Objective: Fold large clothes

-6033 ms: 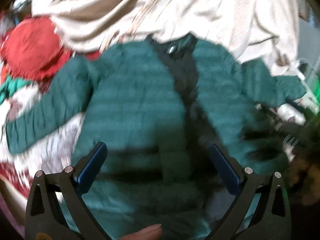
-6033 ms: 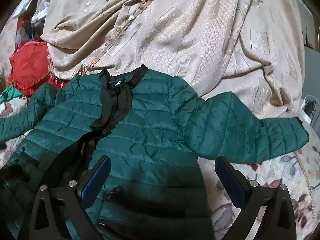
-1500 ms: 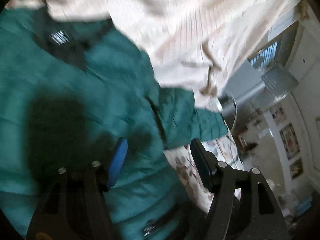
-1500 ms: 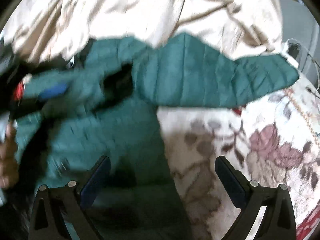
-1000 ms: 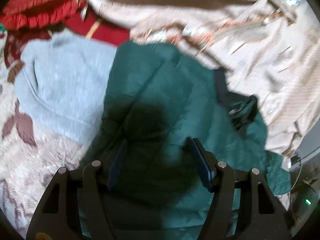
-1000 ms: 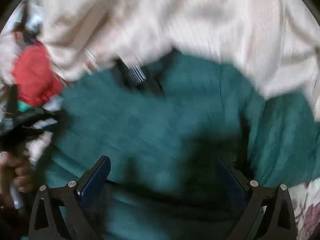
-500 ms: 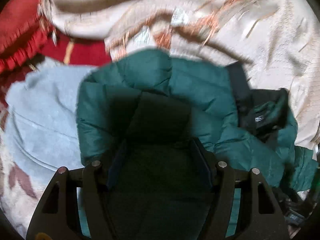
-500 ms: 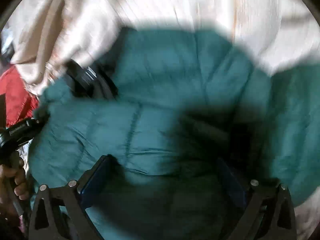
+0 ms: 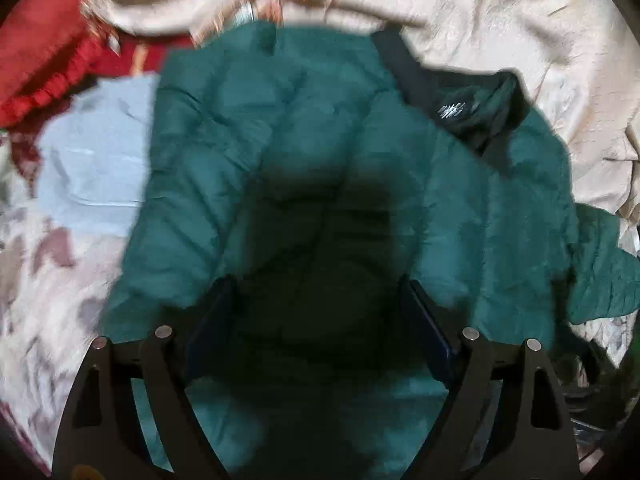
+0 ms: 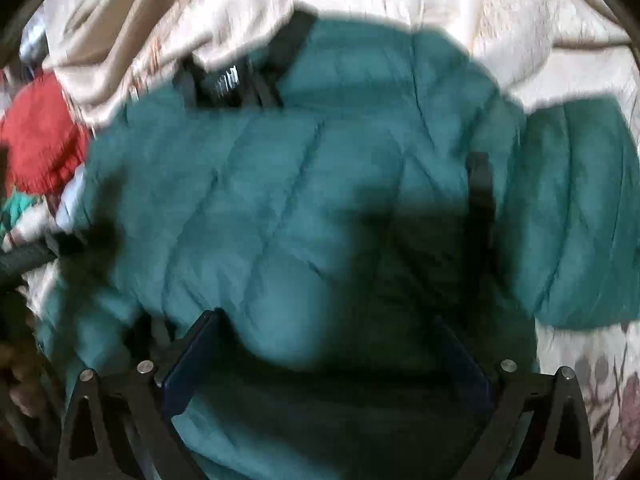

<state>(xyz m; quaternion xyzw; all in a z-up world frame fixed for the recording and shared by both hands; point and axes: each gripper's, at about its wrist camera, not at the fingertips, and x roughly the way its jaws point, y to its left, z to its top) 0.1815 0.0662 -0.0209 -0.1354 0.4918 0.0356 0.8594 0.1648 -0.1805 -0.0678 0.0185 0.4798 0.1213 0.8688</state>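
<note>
A dark green quilted puffer jacket (image 9: 256,168) lies on a floral bedspread, its black collar with a white label (image 9: 454,110) at the upper right. My left gripper (image 9: 318,296) is open and hovers just above the jacket body. In the right wrist view the same jacket (image 10: 280,200) fills the frame, collar (image 10: 228,80) at the upper left and one sleeve (image 10: 576,216) stretched out to the right. My right gripper (image 10: 328,332) is open, wide apart, close over the jacket's lower body. Both views are blurred.
A light blue garment (image 9: 92,164) lies left of the jacket. A red fringed cushion (image 9: 44,56) sits at the upper left, also seen in the right wrist view (image 10: 40,136). A rumpled cream blanket (image 9: 500,24) lies behind. The other handle (image 10: 24,260) shows at the left edge.
Both grippers have stayed open and moved in closer over the jacket. The left sleeve is no longer spread out as it was six seconds ago; the right sleeve still lies out.
</note>
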